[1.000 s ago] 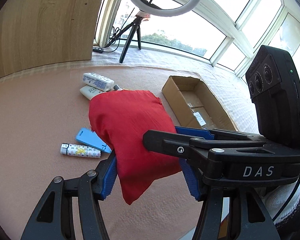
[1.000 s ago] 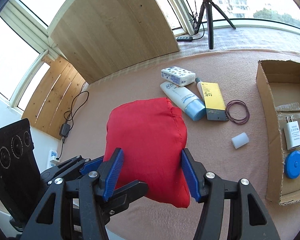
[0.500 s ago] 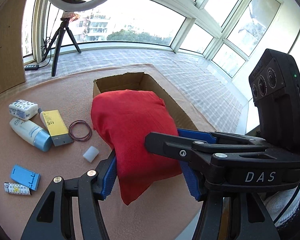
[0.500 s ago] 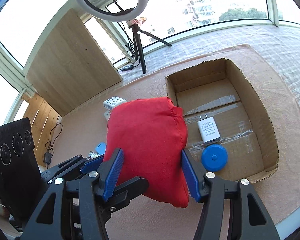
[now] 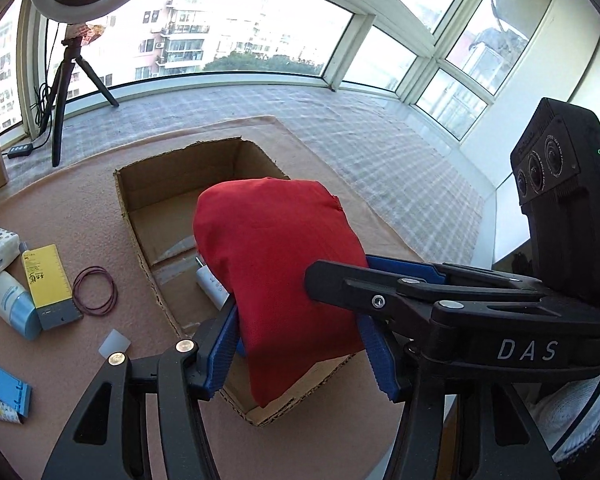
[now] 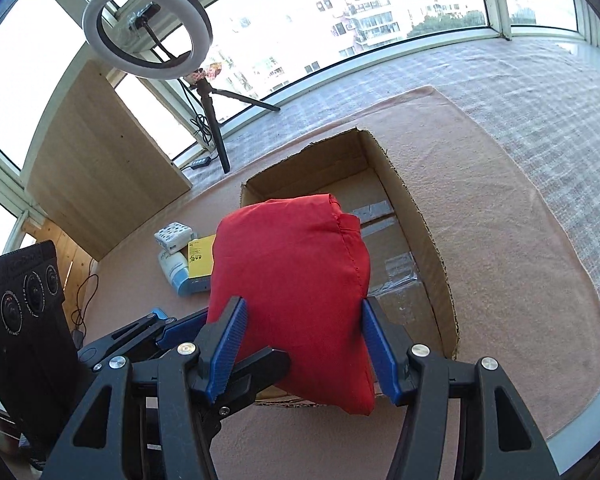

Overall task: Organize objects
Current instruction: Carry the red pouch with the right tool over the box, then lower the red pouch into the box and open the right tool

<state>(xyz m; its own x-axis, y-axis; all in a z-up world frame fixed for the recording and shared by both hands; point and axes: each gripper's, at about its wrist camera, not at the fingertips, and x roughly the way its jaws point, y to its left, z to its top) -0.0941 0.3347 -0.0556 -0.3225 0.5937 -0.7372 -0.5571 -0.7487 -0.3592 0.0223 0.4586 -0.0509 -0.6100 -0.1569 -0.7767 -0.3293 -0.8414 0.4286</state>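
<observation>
Partway through, by the look of it: red cloth bag (image 5: 278,264) clenched between left gripper (image 5: 300,344) and right gripper (image 6: 300,344) together, held above the near end of the cardboard box (image 6: 432,256), not yet lowered in. Still out on the mat: yellow box (image 5: 44,276), lotion tube (image 5: 8,300), hair ties (image 5: 95,291), blue stand (image 5: 8,392). Visible only from the left wrist: white charger (image 5: 210,286) already lying inside; hidden behind the bag from the right wrist.

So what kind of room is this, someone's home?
Probably a glazed balcony or sunroom in a flat, set up for filming. Wide windows wrap around it and look out on apartment blocks, a ring light stands on a tripod, and household bits lie by a cardboard box on a mat.
</observation>
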